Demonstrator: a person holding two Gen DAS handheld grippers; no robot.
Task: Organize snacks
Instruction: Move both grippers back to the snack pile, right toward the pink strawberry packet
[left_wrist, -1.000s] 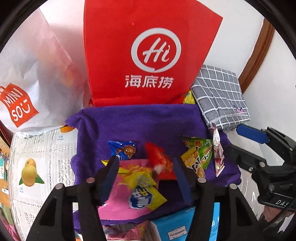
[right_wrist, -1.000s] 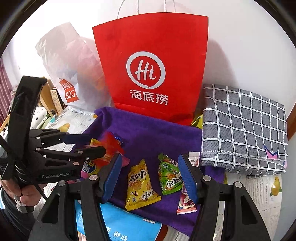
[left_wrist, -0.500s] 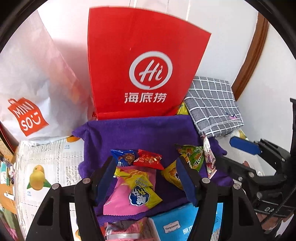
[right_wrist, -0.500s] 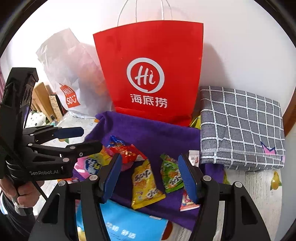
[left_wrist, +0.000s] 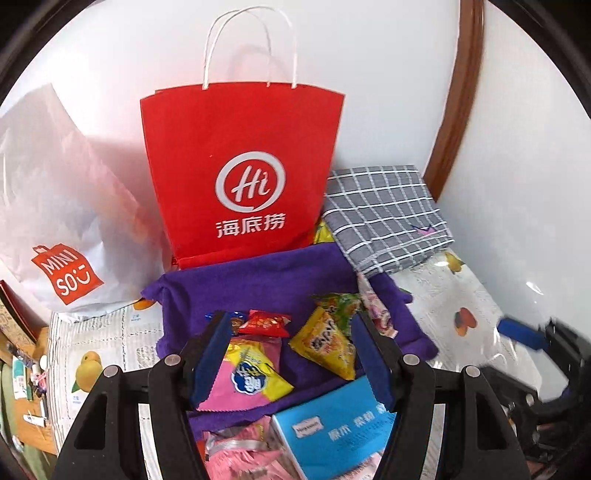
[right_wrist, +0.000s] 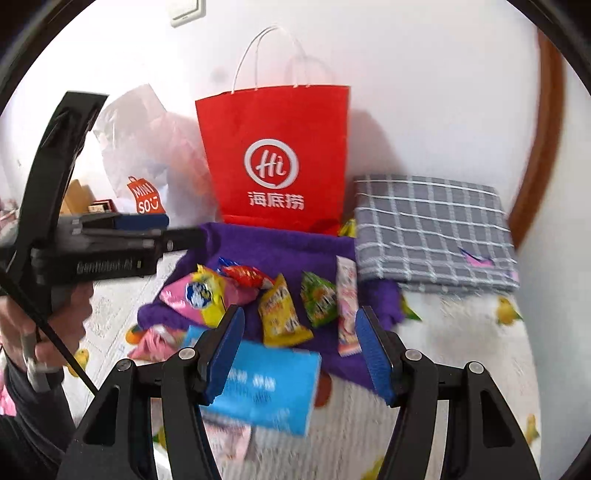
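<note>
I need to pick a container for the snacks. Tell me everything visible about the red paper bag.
The red paper bag stands upright against the white wall, behind the purple towel, whose far edge meets its base. It looks like stiff paper, with a white circled "Hi" logo over white Chinese characters and two white twisted-cord handles at its top. It widens toward the top. Whether anything is inside cannot be told.

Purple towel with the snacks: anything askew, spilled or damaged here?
Nothing looks spilled or torn. The snack packets lie loose at mixed angles on the purple towel, and the pink and yellow packet overlaps its neighbours. A blue box sits on the towel's near edge. The red paper bag stands upright.
</note>
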